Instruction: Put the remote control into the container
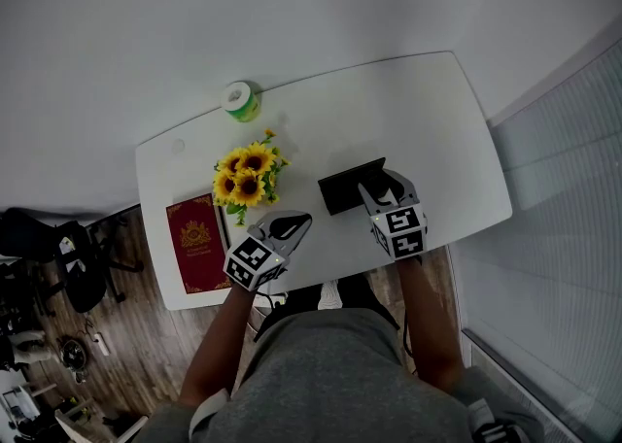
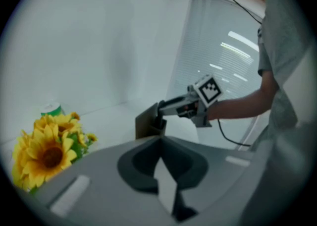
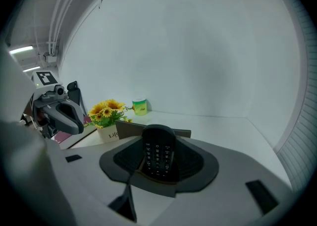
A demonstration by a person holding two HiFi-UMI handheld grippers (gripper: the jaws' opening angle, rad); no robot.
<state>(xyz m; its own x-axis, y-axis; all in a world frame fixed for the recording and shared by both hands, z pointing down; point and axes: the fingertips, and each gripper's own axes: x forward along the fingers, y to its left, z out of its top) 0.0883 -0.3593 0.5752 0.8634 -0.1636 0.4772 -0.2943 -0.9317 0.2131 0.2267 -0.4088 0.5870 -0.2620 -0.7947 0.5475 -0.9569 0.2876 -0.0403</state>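
**Step in hand:** lowering into the container.

- **Left gripper** (image 1: 292, 225): near the front edge of the table (image 1: 437, 130), jaws drawn together, nothing between. Idle, so free to steady a sliding container.
- **Container** (image 1: 340, 194): dark, open-topped, near the front edge, right of centre.
- **Right gripper** (image 1: 385, 185): jaws wide, clamped on the remote control (image 3: 158, 151), button face toward the camera. Poised at the container's right end; tip above or below the rim not discernible.
- **Handling:** best eased down end-first, clear of the walls, and released only once bottomed.

**Count, left to right:**
- red book (image 1: 197, 242): 1, front-left corner
- sunflower pot (image 1: 248, 177): 1
- green tub (image 1: 239, 99): 1, back edge
- container: 1
- remote control: 1
- grippers: 2
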